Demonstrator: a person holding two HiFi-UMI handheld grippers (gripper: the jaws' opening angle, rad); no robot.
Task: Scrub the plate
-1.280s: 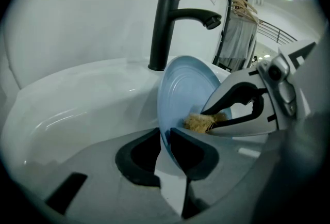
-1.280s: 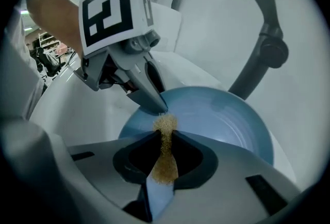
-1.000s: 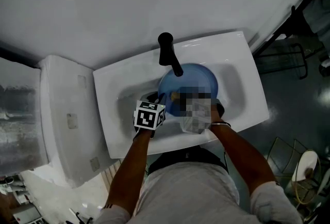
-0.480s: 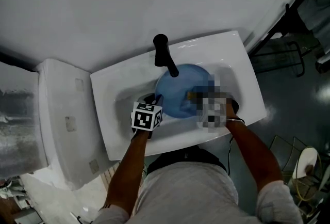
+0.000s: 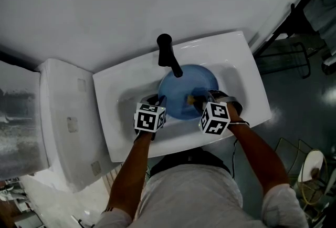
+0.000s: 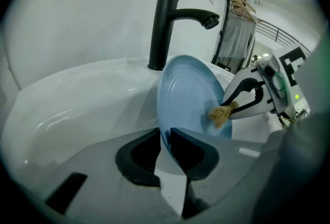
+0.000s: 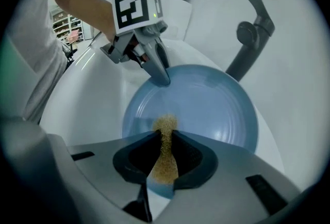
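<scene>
A blue plate stands tilted in the white sink, under the black faucet. My left gripper is shut on the plate's near left rim; in the left gripper view the rim sits between the dark pads of the left gripper. My right gripper is shut on a tan scrubber. In the right gripper view the scrubber sticks out between the pads of the right gripper and touches the plate's face. The left gripper view shows the scrubber against the plate.
The faucet's spout hangs over the plate's top edge. A white toilet tank stands left of the sink. The white wall rises behind. A black metal rack and a wire stand are on the grey floor at the right.
My right gripper has slid the scrubber rightward across the plate, from its middle toward its right side. The left gripper has kept its hold on the rim.
</scene>
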